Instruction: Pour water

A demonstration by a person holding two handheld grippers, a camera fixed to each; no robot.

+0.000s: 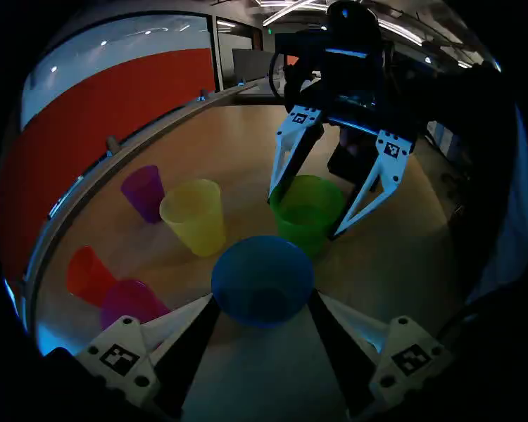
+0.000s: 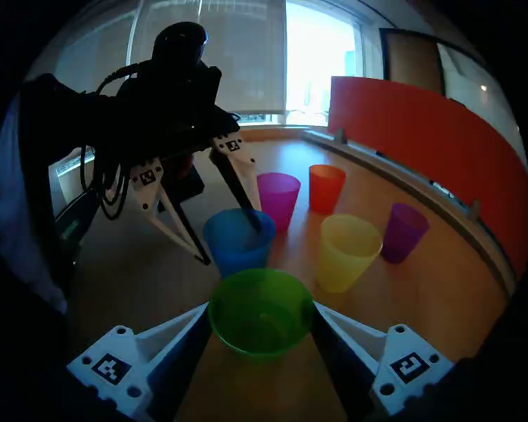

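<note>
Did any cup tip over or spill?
No, nothing stands out. The green cup, blue cup, yellow cup, purple cup, orange cup and pink cup all stand upright, and the table looks dry.

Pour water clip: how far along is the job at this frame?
Done: both cups look grasped. The left gripper has its fingers closed on the blue cup, and the right gripper has its fingers closed on the green cup. In hand: the two cups are held close together, both upright. Left: the tilt and pour itself. Whether either cup holds water is hard to tell.
</note>
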